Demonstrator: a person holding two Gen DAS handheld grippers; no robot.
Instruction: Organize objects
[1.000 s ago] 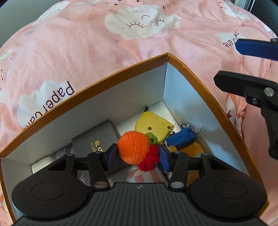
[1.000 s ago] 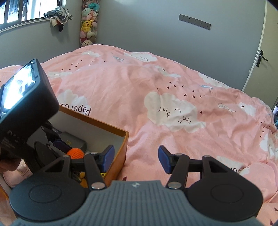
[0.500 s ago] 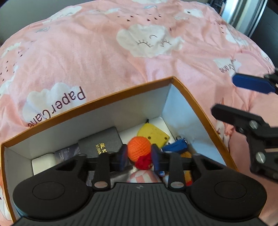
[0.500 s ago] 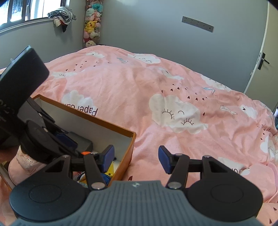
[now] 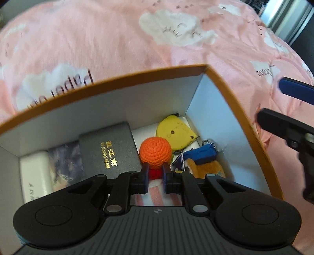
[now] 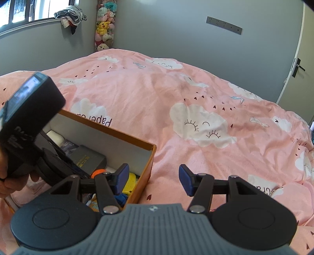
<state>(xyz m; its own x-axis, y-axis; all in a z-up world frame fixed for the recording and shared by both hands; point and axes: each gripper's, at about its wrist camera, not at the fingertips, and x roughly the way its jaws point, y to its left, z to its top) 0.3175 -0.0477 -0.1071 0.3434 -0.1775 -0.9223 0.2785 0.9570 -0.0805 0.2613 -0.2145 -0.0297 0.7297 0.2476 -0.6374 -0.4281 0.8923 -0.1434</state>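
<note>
A grey-walled room held a bed (image 6: 149, 94) under a pink quilt (image 6: 196, 153) printed with sleepy white clouds, which filled most of both views. A window (image 6: 21, 13) sat high at the far left with a bundle of cloth (image 6: 70, 16) on its sill, a column of plush toys (image 6: 103, 25) hung in the corner, a long socket strip (image 6: 223, 25) was fixed to the wall, and a door (image 6: 294, 78) with a dark handle stood at the far right. On the quilt lay an open box (image 5: 125, 74) with an orange rim and white inside. In it, from left to right, were a white block (image 5: 33, 172), a purplish card (image 5: 64, 160), a black booklet (image 5: 108, 151) with gold lettering, a yellow tape measure (image 5: 176, 133) in the far corner, a blue keyring pouch (image 5: 202, 155) and a brown plush piece (image 5: 208, 168). The left gripper (image 5: 155, 176) reached down into the box, its jaws clamped on the red part beneath a crocheted orange ball (image 5: 155, 153), which sat between the booklet and the tape measure. The right gripper (image 6: 152, 179) hung over the quilt just outside the box's near corner, its jaws well apart and holding nothing.
</note>
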